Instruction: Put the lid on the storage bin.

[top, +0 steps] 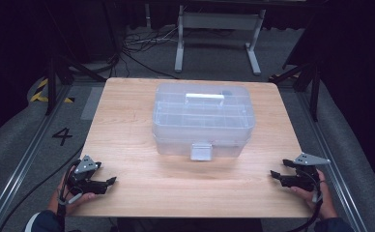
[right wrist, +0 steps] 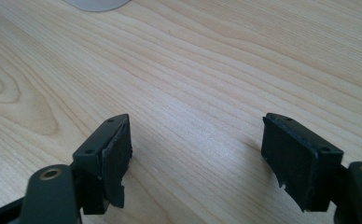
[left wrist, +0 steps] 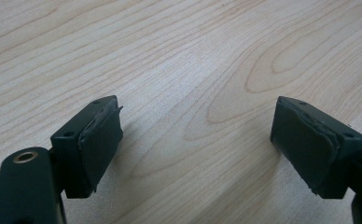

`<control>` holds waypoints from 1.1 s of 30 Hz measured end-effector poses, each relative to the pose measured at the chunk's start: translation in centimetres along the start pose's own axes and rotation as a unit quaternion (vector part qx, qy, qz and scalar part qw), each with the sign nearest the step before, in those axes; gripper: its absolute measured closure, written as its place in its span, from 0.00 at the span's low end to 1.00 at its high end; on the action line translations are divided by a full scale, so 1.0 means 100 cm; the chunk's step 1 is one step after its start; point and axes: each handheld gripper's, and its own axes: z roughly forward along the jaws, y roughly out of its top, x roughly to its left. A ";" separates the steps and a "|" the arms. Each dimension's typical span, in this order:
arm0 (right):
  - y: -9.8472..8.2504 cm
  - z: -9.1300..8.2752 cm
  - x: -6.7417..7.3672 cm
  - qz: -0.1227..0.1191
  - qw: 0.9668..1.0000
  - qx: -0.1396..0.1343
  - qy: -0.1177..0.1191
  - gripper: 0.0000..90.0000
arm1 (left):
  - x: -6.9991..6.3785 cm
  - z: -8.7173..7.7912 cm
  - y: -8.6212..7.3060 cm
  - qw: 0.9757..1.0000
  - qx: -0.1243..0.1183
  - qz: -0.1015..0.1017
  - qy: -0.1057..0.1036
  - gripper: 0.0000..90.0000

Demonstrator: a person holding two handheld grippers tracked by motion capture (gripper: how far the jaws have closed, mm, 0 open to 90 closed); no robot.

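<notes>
We saw a clear plastic box w/ a lid at the middle of the wooden table, well apart from both grippers. What was inside we couldn't tell: the walls were milky, and faint lines under the lid hinted at divided compartments, but no contents were readable. A white handle lay flat on top and a small grey latch hung on the near wall, facing the person. The box's long axis ran left to right across the table, parallel to the near edge; the handle ran the same way.

The left gripper sat near the table's near-left corner, held in the person's left hand, jaws aimed toward the right. In the left gripper view its jaws stood wide apart w/ bare wood grain between them, nothing gripped (released). The hand itself was partly cut off by the frame's lower edge.

The right gripper sat near the near-right corner in the right hand, jaws aimed left toward the table's middle. In the right gripper view the jaws were likewise spread, nothing between the pads; a pale rounded patch at that view's top edge was cut off, prob. part of the box, but we couldn't be sure. Past the table's far edge the floor was dim, w/ cables and a grey frame barely made out.
</notes>
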 end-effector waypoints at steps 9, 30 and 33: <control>0.000 0.000 0.000 0.001 1.000 0.000 0.000 0.28 | 0.000 0.000 0.000 1.000 0.000 0.001 -0.001 0.18; 0.000 0.000 0.000 0.001 1.000 0.000 0.000 0.27 | 0.000 0.001 0.001 1.000 0.002 -0.002 0.003 0.17; 0.000 0.000 0.000 0.001 1.000 0.001 0.000 0.27 | -0.001 0.001 0.001 1.000 0.001 -0.004 0.005 0.17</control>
